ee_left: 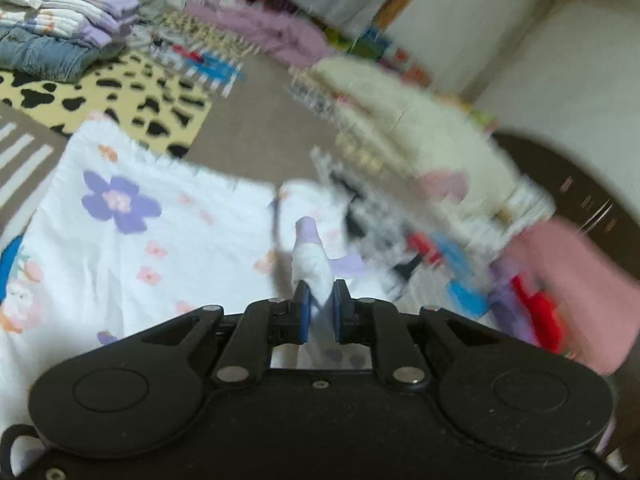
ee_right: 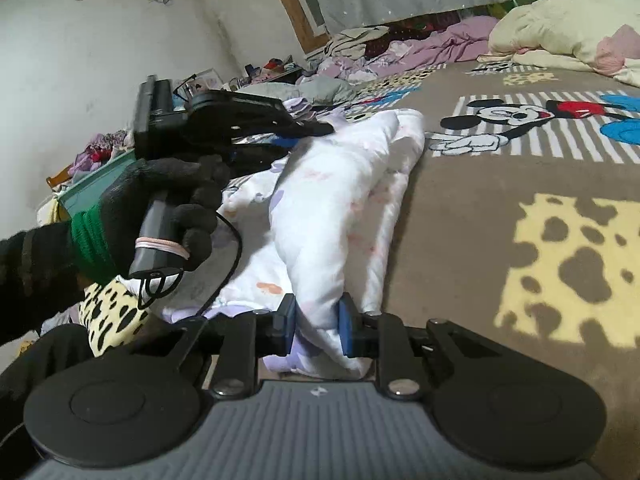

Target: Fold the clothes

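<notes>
Both claws pinch the white floral garment (ee_right: 332,216) on the bed (ee_right: 460,240): left claw (ee_left: 320,312) one bunched end, right claw (ee_right: 316,326) the other. Half-folded, I'd judge; a folded stack (ee_left: 68,20) waits beyond.

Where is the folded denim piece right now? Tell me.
In the left wrist view, the folded denim piece sits far upper left, under the stack of quilted floral clothes, on the bed's cow-spot patch.
</notes>
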Tool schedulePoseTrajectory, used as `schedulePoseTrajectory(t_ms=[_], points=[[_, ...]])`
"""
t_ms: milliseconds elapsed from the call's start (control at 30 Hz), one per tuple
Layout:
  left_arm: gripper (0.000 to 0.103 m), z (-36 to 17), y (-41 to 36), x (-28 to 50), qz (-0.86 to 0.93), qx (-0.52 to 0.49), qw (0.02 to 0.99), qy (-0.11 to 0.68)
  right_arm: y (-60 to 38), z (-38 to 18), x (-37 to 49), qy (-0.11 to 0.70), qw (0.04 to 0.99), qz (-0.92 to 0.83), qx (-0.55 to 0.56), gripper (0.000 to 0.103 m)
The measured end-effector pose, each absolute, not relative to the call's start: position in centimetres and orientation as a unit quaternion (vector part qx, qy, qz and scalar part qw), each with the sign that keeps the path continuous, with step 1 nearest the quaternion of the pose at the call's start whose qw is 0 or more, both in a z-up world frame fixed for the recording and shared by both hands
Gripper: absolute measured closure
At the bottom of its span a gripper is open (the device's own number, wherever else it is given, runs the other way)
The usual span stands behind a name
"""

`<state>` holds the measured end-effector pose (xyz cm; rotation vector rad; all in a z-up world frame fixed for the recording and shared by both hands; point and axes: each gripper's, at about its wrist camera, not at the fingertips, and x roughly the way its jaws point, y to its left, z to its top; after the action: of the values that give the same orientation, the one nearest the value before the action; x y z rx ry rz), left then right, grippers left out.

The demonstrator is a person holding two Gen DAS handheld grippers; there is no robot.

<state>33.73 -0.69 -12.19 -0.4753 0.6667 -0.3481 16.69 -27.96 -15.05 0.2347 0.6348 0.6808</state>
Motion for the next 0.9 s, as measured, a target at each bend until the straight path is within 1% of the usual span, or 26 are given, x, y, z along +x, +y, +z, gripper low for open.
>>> schedulePoseTrajectory(t_ms=[67, 133, 200, 333, 467, 533, 600, 633, 667, 733, 833, 900], points=[[0.089, -12.2, -1.3, 34.1, -0.164, -0.199, 0.903, 0.343, -28.1, -15.1, 16.6, 0.305, 0.887, 0.327, 0.115, 0.080], [0.078, -11.5, -1.4, 33.4, -0.154, -0.176, 0.912, 0.336, -28.4, -14.6, 16.0, 0.292, 0.891, 0.328, 0.118, 0.077], [0.077, -10.3, -0.9, 32.2, -0.150, -0.171, 0.924, 0.309, -28.7, -13.6, 15.0, 0.265, 0.901, 0.323, 0.112, 0.077], [0.077, -8.6, -1.3, 30.2, -0.169, -0.141, 0.933, 0.285, -28.7, -12.1, 13.8, 0.211, 0.930, 0.286, 0.091, 0.075], [0.077, -8.3, -3.8, 30.2, -0.198, -0.081, 0.933, 0.289, -26.7, -11.3, 14.2, 0.169, 0.940, 0.285, 0.075, 0.075], [0.077, -8.8, -5.2, 31.1, -0.203, -0.054, 0.931, 0.299, -25.3, -11.7, 15.2, 0.181, 0.939, 0.285, 0.068, 0.076], [0.076, -10.2, -6.6, 33.0, -0.195, -0.018, 0.919, 0.343, -24.6, -13.1, 16.7, 0.223, 0.932, 0.275, 0.076, 0.076], [0.075, -11.3, -7.5, 34.1, -0.186, 0.015, 0.907, 0.378, -24.7, -13.6, 17.0, 0.234, 0.929, 0.274, 0.080, 0.076], [0.074, -12.0, -8.1, 34.6, -0.184, 0.041, 0.902, 0.389, -24.8, -14.1, 17.3, 0.245, 0.926, 0.273, 0.083, 0.076], [0.074, -11.0, -8.4, 35.0, -0.186, 0.054, 0.900, 0.390, -25.0, -15.0, 18.0, 0.266, 0.920, 0.272, 0.090, 0.075], [0.074, -8.5, -8.4, 35.5, -0.190, 0.039, 0.917, 0.349, -25.5, -15.2, 18.1, 0.270, 0.917, 0.274, 0.105, 0.075], [0.074, -8.0, -8.5, 36.9, -0.177, 0.028, 0.924, 0.336, -25.7, -15.2, 18.3, 0.269, 0.916, 0.277, 0.111, 0.075]])
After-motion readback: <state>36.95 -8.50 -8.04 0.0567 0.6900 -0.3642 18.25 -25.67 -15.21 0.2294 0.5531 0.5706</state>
